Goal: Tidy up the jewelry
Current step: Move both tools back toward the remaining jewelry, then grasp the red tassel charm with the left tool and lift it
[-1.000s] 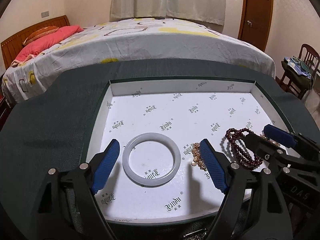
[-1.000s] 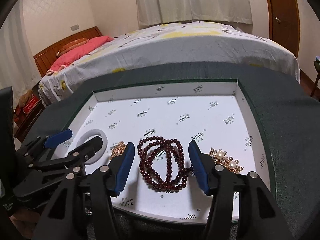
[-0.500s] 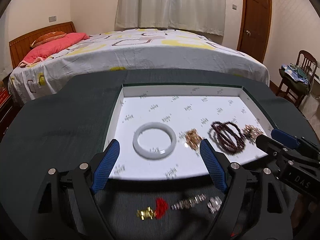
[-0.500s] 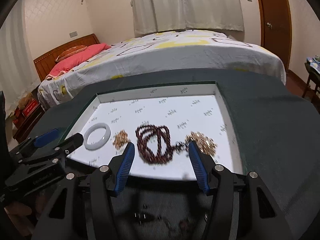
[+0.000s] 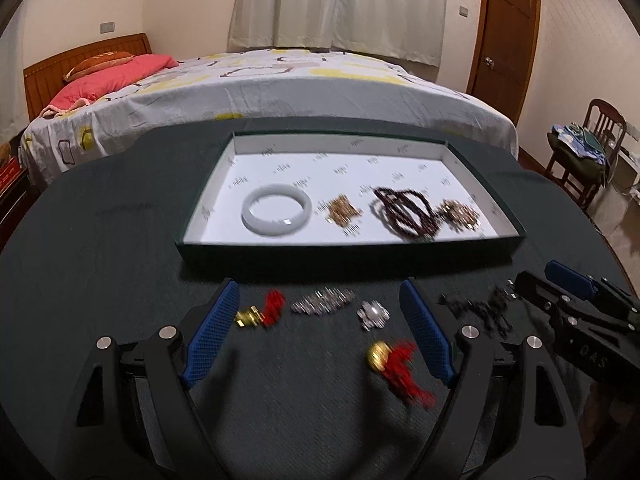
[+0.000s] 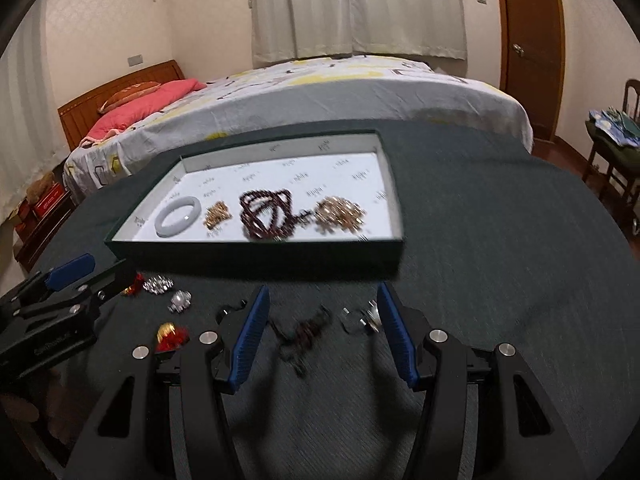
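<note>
Lying in a shallow green tray with white printed lining (image 5: 208,216), a pale white jade bangle (image 5: 276,215), a small gold piece (image 5: 343,211), dark red beads (image 5: 404,212) and a gold brooch (image 5: 458,214) form a row. Left tongs (image 5: 320,334) and right tongs (image 6: 322,332) gape wide, empty, above loose trinkets on the dark table (image 6: 500,240).

Dark green table (image 5: 100,240), shallow white-lined tray (image 5: 348,254) on it, loose jewelry pieces (image 5: 322,305) in front

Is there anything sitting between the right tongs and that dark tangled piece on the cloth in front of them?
Nothing visible does. The right tongs are open, and the dark tangled piece lies on the dark cloth between the blue pads. A small silver piece lies beside it near the right pad.
</note>
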{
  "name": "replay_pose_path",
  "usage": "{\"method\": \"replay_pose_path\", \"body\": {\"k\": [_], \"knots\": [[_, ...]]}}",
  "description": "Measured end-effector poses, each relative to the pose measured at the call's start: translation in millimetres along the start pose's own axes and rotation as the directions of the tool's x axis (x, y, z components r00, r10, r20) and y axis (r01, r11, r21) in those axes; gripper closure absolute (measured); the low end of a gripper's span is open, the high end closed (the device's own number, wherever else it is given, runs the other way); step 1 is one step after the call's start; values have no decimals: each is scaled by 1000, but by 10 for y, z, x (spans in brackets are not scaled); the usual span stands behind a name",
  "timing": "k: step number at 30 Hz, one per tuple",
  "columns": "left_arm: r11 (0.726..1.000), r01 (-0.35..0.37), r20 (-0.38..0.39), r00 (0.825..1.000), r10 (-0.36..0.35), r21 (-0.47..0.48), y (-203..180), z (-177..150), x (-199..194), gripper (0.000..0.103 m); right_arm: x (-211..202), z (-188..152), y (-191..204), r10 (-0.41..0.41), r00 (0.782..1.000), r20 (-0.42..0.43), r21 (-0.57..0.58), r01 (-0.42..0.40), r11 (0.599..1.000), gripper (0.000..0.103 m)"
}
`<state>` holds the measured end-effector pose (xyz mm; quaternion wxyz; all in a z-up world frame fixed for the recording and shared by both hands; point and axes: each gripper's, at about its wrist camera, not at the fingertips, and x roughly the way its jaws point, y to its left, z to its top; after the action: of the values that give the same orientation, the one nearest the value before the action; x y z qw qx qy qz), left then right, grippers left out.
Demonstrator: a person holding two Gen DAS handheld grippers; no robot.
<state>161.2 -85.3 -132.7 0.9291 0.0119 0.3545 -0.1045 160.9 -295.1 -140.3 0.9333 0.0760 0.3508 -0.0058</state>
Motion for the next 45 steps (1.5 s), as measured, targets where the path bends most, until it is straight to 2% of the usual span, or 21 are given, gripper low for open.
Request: {"method": "replay_pose_path", "body": {"k": [9,14,19,23,24,27,29,45], "knots": [[1000,-1,-29,1000,1,32,-303,-212,-11,23,-146,-159,-219,-18,1000,1,36,18,999,48],[1000,-2,-74,997,3,16,-359,-315,81,31,-184,-160,-261,-5,1000,9,60,5,998,48],[1000,3,-106,994,0,27,-369,-370,155,47,-162,-174,-237,4,1000,4,62,-4,998,48],[999,13,-110,994,-9,38,-375,-407,189,65,-143,-190,-240,0,1000,-1,63,0,998,48],[999,19,-107,994,-14,44,-379,-406,186,75,-139,-190,-241,-1,1000,-1,63,1,998,48],[998,35,-105,994,-30,44,-366,-408,178,80,-122,-203,-239,-5,1000,-7,62,5,998,48],[998,41,-99,994,-36,50,-352,-411,165,92,-107,-210,-225,-6,1000,-11,57,7,998,48],[998,40,-47,998,-38,46,-145,-314,-60,92,-28,-237,-108,-1,1000,-32,27,2,1000,48]]}}
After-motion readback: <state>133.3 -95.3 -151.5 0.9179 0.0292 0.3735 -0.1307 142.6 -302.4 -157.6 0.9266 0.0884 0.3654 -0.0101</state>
